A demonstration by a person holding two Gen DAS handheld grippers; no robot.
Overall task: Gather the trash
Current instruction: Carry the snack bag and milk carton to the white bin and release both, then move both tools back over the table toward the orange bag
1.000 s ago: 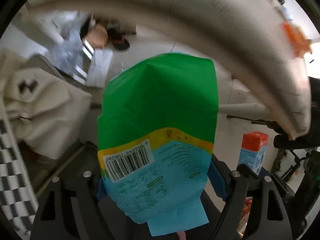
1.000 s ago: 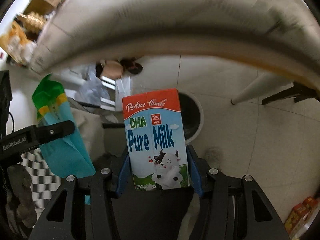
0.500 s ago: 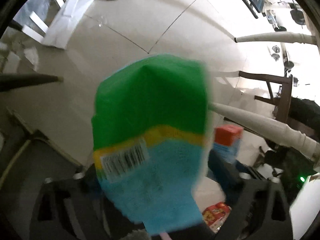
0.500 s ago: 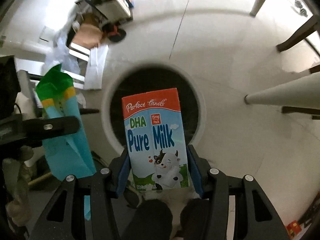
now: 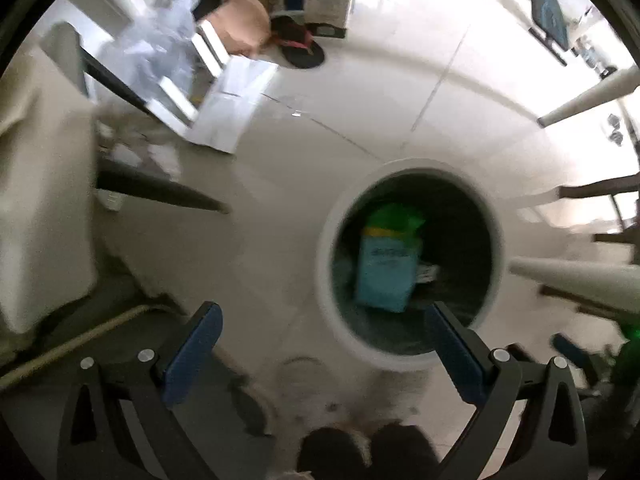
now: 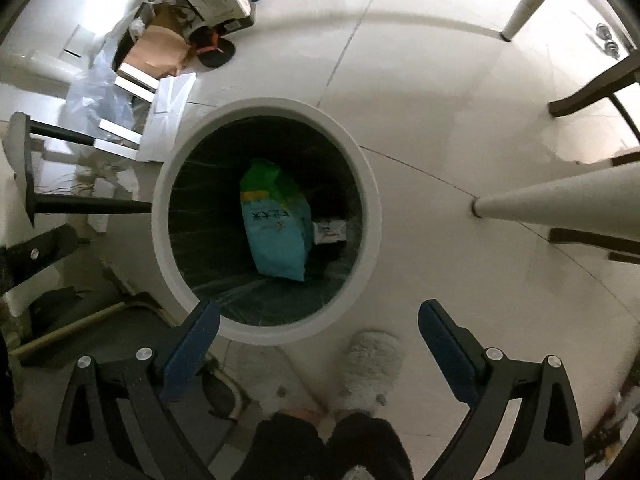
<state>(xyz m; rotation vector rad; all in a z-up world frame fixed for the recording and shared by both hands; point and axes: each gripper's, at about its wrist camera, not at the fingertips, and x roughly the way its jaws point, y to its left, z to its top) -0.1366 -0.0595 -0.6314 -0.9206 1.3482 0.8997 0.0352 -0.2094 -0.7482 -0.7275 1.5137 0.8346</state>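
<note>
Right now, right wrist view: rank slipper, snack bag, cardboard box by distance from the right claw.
1. Slipper, on the floor just ahead of the right claw.
2. Snack bag, down inside the bin.
3. Cardboard box, far upper left.

One round bin (image 6: 370, 184) stands on the floor. Inside it lie two pieces of trash: one green-and-blue bag (image 6: 276, 224) at the centre and one small carton (image 6: 330, 232) at its 3 o'clock. Two pairs of tongs show, one left (image 5: 324, 348) and one right (image 6: 318, 344), each with two blue pads.
</note>
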